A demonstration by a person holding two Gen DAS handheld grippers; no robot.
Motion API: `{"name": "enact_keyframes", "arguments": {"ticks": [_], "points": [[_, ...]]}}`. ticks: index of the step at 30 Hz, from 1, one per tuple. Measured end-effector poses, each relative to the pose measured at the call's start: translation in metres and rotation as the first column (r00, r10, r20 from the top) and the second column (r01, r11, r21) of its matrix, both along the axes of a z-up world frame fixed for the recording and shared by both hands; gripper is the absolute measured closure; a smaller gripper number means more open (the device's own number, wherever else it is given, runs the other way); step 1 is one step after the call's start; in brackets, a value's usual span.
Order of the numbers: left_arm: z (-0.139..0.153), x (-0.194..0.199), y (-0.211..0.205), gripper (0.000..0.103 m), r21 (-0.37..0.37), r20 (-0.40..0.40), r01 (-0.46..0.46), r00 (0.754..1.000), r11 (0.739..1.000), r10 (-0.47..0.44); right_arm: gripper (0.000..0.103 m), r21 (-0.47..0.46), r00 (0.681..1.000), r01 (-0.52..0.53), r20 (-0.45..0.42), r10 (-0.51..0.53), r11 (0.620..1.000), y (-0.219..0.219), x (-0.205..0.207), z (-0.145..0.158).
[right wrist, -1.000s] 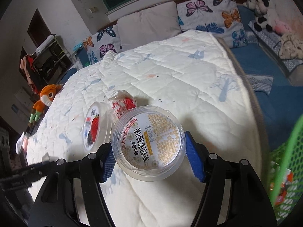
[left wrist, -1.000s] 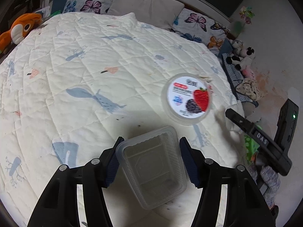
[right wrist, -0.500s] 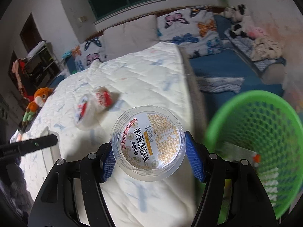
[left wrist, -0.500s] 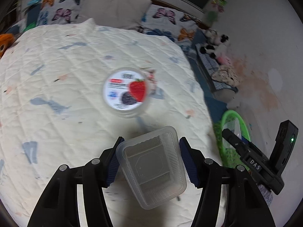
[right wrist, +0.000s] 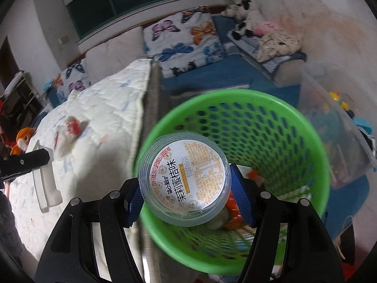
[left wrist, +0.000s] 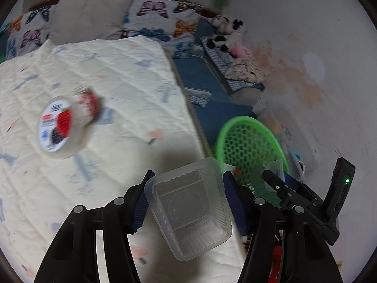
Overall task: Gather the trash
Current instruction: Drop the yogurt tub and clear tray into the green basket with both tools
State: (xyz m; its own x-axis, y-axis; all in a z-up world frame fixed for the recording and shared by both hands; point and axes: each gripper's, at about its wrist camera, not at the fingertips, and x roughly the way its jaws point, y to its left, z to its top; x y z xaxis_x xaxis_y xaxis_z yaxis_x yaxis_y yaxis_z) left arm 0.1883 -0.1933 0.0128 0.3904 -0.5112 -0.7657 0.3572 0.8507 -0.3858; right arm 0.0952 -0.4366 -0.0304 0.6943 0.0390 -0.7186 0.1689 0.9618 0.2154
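Observation:
My left gripper (left wrist: 187,197) is shut on a clear rectangular plastic tray (left wrist: 188,207), held over the bed's right edge. My right gripper (right wrist: 185,192) is shut on a round clear tub with a white printed label (right wrist: 185,181), held above the open mouth of the green mesh bin (right wrist: 271,127). The bin also shows in the left wrist view (left wrist: 247,143), to the right of the tray. A round tub with a strawberry label (left wrist: 60,127) and a crumpled red-and-white wrapper (left wrist: 88,103) lie on the quilt. The right gripper's body (left wrist: 304,193) shows over the bin.
The white quilted bed (left wrist: 106,82) fills the left, with butterfly pillows (left wrist: 155,21) at its head. A clear storage box (right wrist: 341,127) of toys stands right of the bin. Plush toys (right wrist: 245,14) sit by the wall. Trash lies inside the bin (right wrist: 235,214).
Both grippers have swung right off the bed toward the green bin. The right one now holds its tub over the bin's mouth. The strawberry tub has slid to the left of view.

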Motion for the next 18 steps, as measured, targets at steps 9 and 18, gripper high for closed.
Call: {"name": "enact_keyframes", "arguments": {"ticks": [9, 18], "points": [[0.006, -0.001, -0.056, 0.046, 0.006, 0.026, 0.098, 0.995, 0.995, -0.099, 0.03, -0.002, 0.999, 0.046, -0.002, -0.046, 0.999, -0.024, -0.016, -0.006], [-0.005, 0.003, -0.1, 0.046, 0.011, 0.007, 0.159, 0.987, 0.987, -0.159, 0.03, 0.005, 0.997, 0.073, 0.018, -0.073, 0.997, -0.037, -0.037, -0.005]]}}
